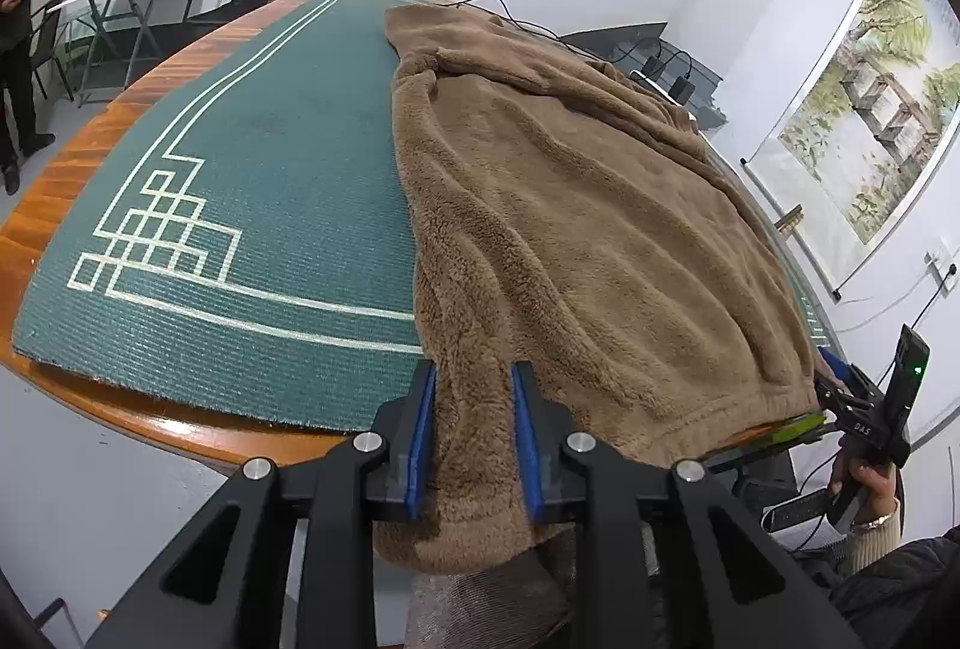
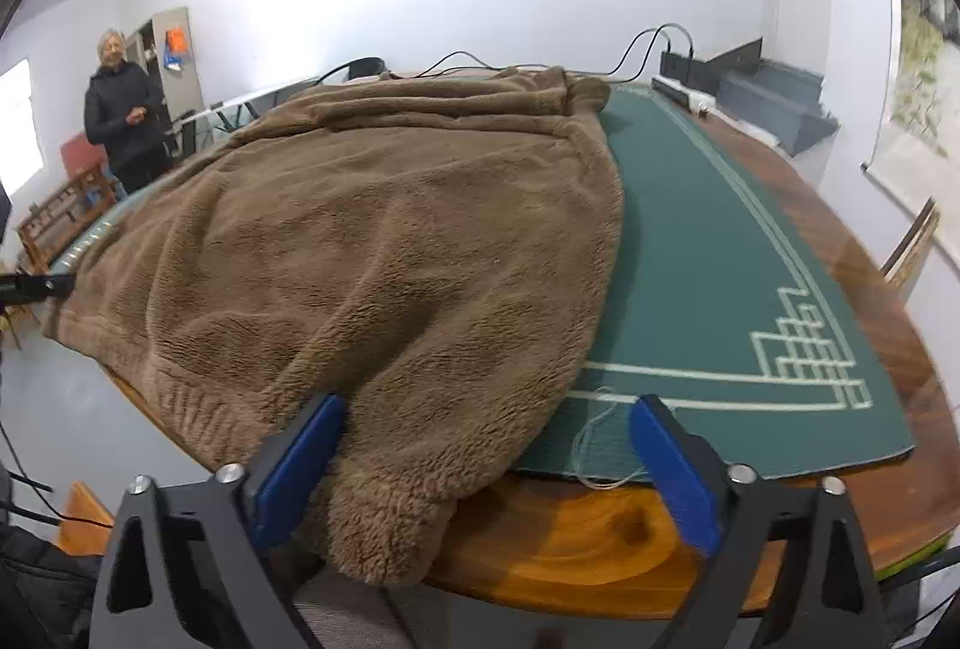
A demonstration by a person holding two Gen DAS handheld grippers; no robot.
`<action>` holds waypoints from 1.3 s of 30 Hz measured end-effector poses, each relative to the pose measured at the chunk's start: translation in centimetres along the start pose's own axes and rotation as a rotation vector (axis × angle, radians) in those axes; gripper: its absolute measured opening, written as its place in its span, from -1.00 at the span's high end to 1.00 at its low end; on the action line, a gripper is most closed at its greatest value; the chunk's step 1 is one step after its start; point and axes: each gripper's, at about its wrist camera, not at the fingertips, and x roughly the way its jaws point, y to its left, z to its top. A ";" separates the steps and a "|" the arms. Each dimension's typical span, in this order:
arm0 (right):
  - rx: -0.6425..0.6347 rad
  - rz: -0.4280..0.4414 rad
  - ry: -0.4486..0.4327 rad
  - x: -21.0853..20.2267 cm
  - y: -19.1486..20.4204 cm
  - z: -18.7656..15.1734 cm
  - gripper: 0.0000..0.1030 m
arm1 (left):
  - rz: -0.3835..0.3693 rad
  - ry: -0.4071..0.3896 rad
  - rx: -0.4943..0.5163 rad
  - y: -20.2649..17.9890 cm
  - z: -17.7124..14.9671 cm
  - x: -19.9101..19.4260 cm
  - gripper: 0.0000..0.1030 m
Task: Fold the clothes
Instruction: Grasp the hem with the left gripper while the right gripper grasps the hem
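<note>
brown fleece garment (image 1: 570, 205) lies spread over the green mat (image 1: 240, 181) on the wooden table (image 1: 66, 181), one corner of its hem spilling over the near table edge.

left gripper (image 1: 474, 445): jaws drawn narrow, blue pads (image 1: 420, 445) pressing either side of a bunched fold of the fleece hem. the fold runs between the pads and hangs below them past the table edge. grip looks firm, cloth pinched from both sides.

right gripper (image 2: 489, 460): jaws standing wide. the left blue pad (image 2: 300, 463) touches the side of a hanging lobe of fleece at the hem corner; the other pad sits well apart from the cloth, over the mat edge and bare wood. the fleece fills only the left part of the gap, so nothing is clamped. a loose pale thread (image 2: 591, 439) lies on the mat edge between the pads.

seen from the left wrist camera, the right gripper (image 1: 840, 385) shows at the far hem corner of the garment, a hand (image 1: 864, 481) holding its handle.

the garment's body stretches away from both grippers toward the far end of the table, wrinkled, the collar end farthest off. cables (image 2: 636, 49) trail past that far end.

a person (image 2: 123, 109) in dark clothes stands off beyond the table near the wall.
</note>
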 end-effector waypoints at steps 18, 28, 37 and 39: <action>0.070 0.173 -0.028 -0.4 0.7 0.8 0.33 | -0.064 0.013 -0.014 -0.2 0.5 0.1 0.38; 0.045 0.173 -0.015 0.4 1.3 0.6 0.09 | -0.087 0.038 -0.048 -0.3 0.7 0.6 0.64; 0.253 0.359 -0.074 -1.5 -2.9 2.1 0.73 | -0.243 -0.071 -0.098 0.5 2.4 -2.4 0.73; 0.266 0.373 -0.114 -2.4 -3.6 3.2 0.75 | -0.271 -0.105 -0.109 0.6 3.4 -3.3 0.75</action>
